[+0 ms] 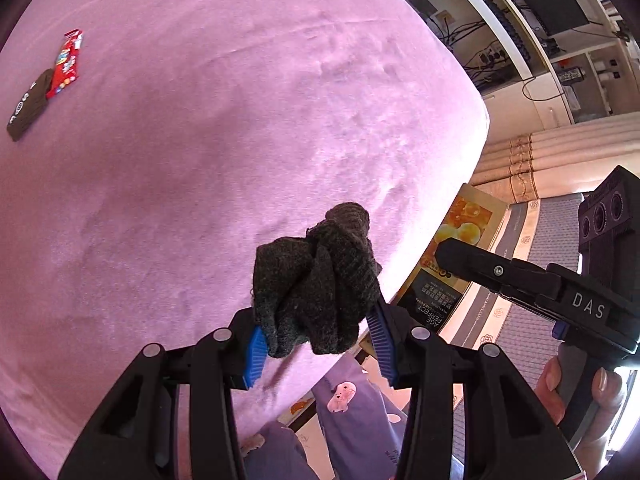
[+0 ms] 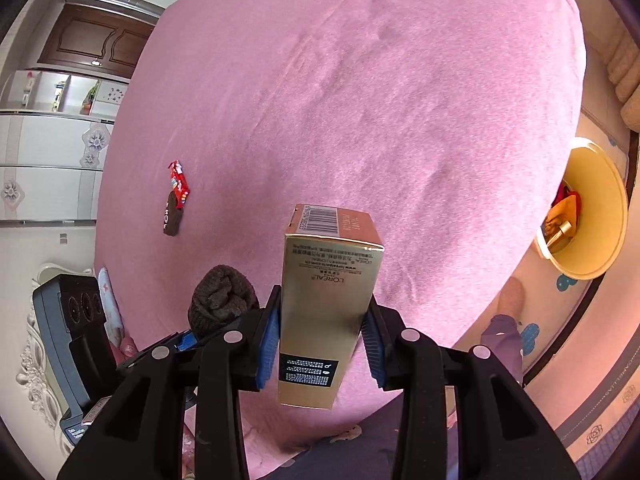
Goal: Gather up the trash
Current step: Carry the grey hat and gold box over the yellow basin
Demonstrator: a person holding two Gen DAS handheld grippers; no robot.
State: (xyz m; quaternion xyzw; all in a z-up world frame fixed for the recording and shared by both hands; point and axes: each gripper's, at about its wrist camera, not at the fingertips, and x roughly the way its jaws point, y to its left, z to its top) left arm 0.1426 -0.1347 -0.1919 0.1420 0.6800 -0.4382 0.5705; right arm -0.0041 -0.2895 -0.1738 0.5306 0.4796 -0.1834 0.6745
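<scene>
The left gripper [image 1: 316, 344] is closed on a balled dark sock [image 1: 316, 284], held above the near edge of the pink bed [image 1: 200, 160]; the right gripper [image 2: 320, 340] clamps a gold carton [image 2: 326, 312] upright between its blue pads. The carton's glossy sides could slide through the pads if tilted toward the yellow bin [image 2: 600, 208] on the floor at right. The limp sock might sag free. A red wrapper [image 2: 179, 182] and a dark item [image 2: 173, 218] lie far left, easily forgotten.
</scene>
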